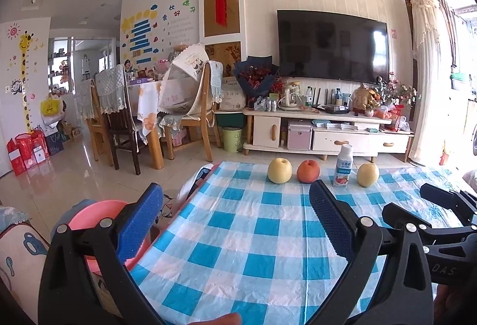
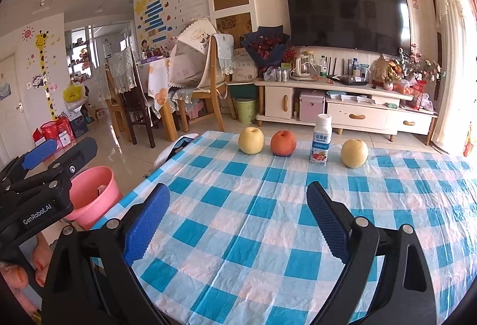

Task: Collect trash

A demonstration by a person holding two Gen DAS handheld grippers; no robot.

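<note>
A white yogurt bottle [image 1: 343,166] stands upright at the far edge of the blue-checked table [image 1: 253,235], between a red apple [image 1: 308,171] and a yellow pear [image 1: 368,174]. It also shows in the right wrist view [image 2: 320,144]. A pink bucket [image 2: 89,194] stands on the floor left of the table, with something small inside. My left gripper [image 1: 235,217] is open and empty over the table's near left edge. My right gripper [image 2: 238,220] is open and empty over the near middle of the table.
Another yellow pear [image 1: 279,170] sits left of the red apple. A white object [image 2: 176,149] lies at the table's far left corner. Dining chairs [image 1: 196,104] and a TV cabinet [image 1: 328,131] stand beyond. A green bin [image 1: 232,138] stands by the cabinet.
</note>
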